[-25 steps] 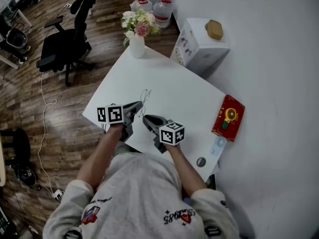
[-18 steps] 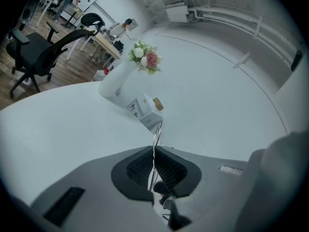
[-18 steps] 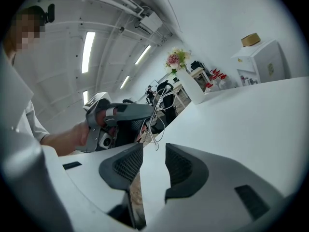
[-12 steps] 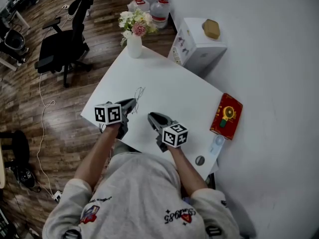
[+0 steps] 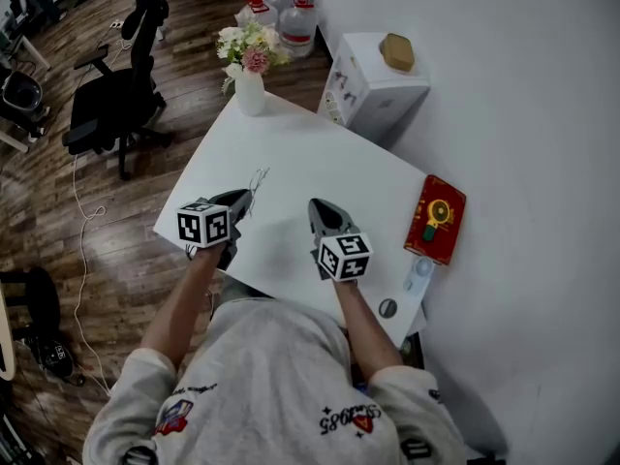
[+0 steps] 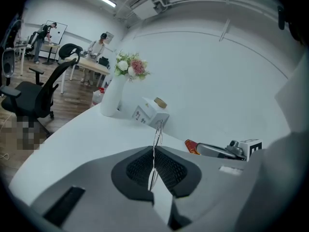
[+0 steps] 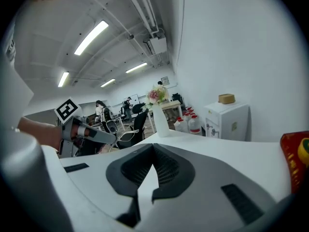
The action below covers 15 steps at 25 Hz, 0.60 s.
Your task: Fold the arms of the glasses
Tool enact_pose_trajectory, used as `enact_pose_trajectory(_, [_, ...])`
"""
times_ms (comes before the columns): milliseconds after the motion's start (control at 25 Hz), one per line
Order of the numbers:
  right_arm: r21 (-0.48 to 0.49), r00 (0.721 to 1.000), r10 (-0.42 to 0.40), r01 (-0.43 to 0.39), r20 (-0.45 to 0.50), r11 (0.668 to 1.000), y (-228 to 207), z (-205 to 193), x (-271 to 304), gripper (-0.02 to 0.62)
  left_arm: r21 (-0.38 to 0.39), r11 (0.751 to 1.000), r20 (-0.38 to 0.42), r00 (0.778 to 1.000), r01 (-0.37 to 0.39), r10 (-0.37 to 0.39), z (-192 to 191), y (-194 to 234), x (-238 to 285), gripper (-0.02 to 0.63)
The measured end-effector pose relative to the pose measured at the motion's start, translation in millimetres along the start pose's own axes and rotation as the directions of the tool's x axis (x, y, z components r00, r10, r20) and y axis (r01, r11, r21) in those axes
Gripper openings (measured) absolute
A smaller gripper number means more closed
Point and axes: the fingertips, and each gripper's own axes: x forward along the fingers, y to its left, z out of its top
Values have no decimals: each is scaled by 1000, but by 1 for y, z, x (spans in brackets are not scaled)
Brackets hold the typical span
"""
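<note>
Thin wire-framed glasses (image 5: 259,180) stick out over the white table (image 5: 320,153) from my left gripper (image 5: 244,200), which is shut on them. In the left gripper view the wire frame (image 6: 157,132) runs up from between the closed jaws of the left gripper (image 6: 153,164). My right gripper (image 5: 320,207) hovers to the right of the glasses, apart from them. Its jaws are closing and meet in the right gripper view, where the right gripper (image 7: 153,161) has nothing between them.
A vase of flowers (image 5: 249,90) stands at the table's far corner. A red box (image 5: 436,219) lies at the right edge, with a small round object (image 5: 387,308) near the front right. Beyond the table are a white cabinet (image 5: 373,76) and an office chair (image 5: 116,105).
My right gripper has drawn away from the glasses to the right and lifted a little, and now points toward the far side. My left gripper has rolled slightly while still holding the glasses.
</note>
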Motion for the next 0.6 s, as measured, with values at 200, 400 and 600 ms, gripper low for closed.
enact_pose_trajectory(200, [-99,996,-50,57,73,993,0,24,-14,2,55,998,-5,1000,-24,24,0,0,1,11])
enact_pose_trajectory(400, [-153,991,-71,89,115,984,7,39,-25,2,54,998,6,999,-34,33,0,0,1,11])
enact_pose_trajectory(600, [-164,986,-85,109,144,980,7,45,-31,0,43,998,12,999,-40,40,-4,2,0,11])
